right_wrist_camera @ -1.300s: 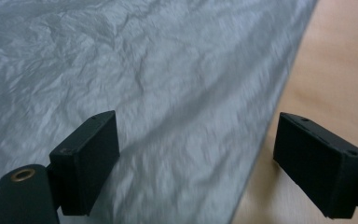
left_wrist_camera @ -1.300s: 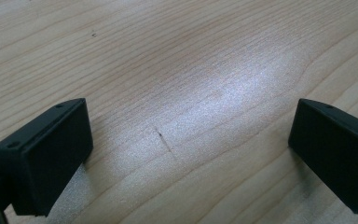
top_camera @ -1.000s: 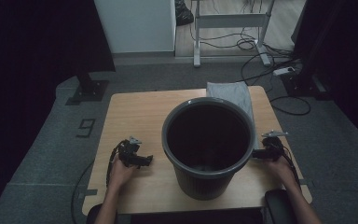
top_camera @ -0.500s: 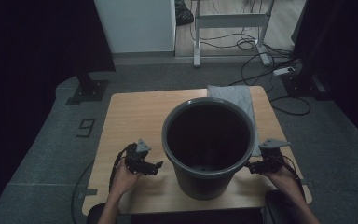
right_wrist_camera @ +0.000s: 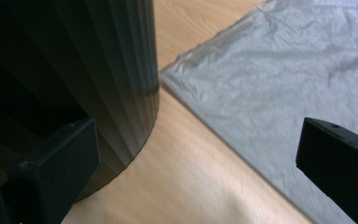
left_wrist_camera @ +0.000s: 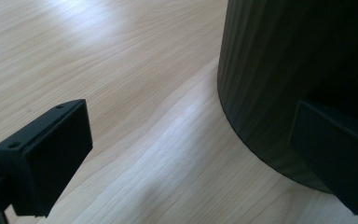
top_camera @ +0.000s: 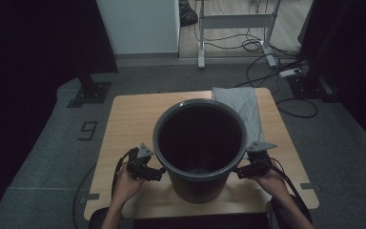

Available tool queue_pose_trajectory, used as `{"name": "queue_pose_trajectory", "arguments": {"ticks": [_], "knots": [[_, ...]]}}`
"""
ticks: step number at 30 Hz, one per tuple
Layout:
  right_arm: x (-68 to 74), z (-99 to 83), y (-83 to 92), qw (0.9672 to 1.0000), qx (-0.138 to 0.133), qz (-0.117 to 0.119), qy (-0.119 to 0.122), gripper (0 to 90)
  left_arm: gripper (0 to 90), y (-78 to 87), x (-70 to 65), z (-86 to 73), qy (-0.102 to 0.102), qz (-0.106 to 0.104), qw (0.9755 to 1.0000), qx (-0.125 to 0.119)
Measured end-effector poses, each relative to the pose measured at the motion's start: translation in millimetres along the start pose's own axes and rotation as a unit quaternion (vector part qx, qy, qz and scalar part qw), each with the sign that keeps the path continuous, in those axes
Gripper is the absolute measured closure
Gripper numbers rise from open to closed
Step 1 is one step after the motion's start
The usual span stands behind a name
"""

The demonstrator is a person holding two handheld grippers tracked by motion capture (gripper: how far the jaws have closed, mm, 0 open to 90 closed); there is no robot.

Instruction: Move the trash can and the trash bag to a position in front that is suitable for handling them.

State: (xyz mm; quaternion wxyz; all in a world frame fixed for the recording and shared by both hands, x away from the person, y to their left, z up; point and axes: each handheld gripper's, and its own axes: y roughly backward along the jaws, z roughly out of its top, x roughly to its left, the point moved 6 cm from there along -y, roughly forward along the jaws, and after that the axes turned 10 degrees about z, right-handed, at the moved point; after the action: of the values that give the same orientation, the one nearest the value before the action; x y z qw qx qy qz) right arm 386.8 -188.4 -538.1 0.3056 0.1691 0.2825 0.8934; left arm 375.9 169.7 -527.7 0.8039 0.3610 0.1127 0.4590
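Observation:
A tall dark grey ribbed bin [top_camera: 200,186] stands upright on the wooden table [top_camera: 128,119]. My left gripper [top_camera: 153,172] is low at the bin's left side, and in the left gripper view it [left_wrist_camera: 191,156] is open beside the bin wall [left_wrist_camera: 279,70]. My right gripper [top_camera: 242,171] is low at the bin's right side. In its own view the right gripper [right_wrist_camera: 196,170] has just been opening and holds nothing, with the bin [right_wrist_camera: 74,56] by its left jaw. A crumpled grey plastic sheet [right_wrist_camera: 284,79] lies flat beyond it.
The grey sheet [top_camera: 240,107] lies on the far right part of the table, partly behind the bin. Bare wood [left_wrist_camera: 98,56] stretches left of the bin. Cables and a metal stand [top_camera: 236,21] are on the floor beyond the table.
Both hands have drawn back toward the near edge and risen a little. The right gripper has come in closer to the bin. The bin seems to stand slightly further left.

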Motion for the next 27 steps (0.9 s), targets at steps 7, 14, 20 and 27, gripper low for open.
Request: {"name": "queue_pose_trajectory", "arguments": {"ticks": [7, 14, 20, 27], "knots": [[-2.4, 32.3, -31.4, 0.9999, -0.005, -0.005, 0.009, 0.0, 0.0, 0.7, 33.5, -2.6, 0.019, 0.026, 0.9994, 0.009], [-5.9, 67.3, -66.4, 0.9998, -0.012, -0.006, 0.016, 1.1, 0.0, -4.5, 63.0, -4.1, 0.035, 0.046, 0.9981, 0.022], [-26.2, 71.9, -68.9, 0.9999, 0.0, -0.011, -0.008, 1.4, 0.0, -4.0, 80.5, -22.2, 0.071, 0.061, 0.9954, 0.022], [-87.2, 26.9, -45.5, 0.9923, 0.071, -0.095, -0.036, 14.4, 0.0, -9.6, 93.2, -48.3, 0.102, 0.071, 0.9916, 0.038]]}}
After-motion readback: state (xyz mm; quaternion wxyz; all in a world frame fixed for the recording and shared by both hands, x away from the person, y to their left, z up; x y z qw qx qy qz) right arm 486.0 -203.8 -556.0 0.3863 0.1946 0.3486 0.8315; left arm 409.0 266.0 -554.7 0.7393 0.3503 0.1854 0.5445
